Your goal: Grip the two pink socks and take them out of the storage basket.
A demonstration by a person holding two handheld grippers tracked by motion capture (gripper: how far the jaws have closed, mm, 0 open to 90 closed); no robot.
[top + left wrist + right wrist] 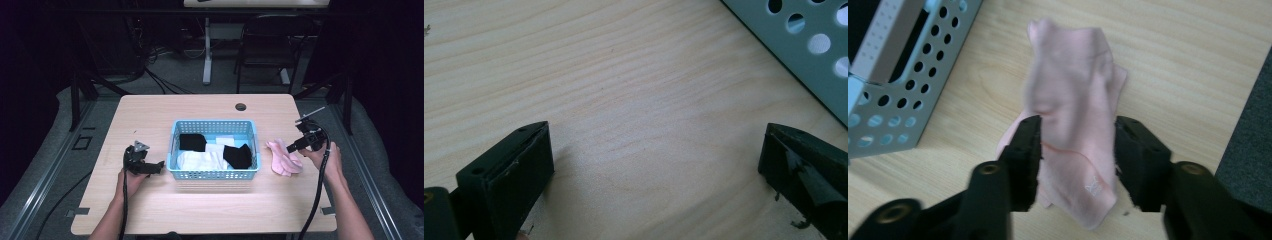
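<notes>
Pink socks (1073, 135) lie on the desk (200, 210) just right of the blue basket (214, 174), straddled by the right hand-held gripper (1077, 150), half-open and gripping nothing; judging by this, closing comes next.

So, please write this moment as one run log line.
right gripper: open over pink socks | left gripper: open, empty | basket: holds black, white socks

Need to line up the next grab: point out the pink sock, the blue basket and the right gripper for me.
pink sock (1073, 100), right gripper view, middle of the fabric.
blue basket (214, 174), high view, near wall.
right gripper (1077, 160), right gripper view, midway between its fingertips, over the sock.
</notes>
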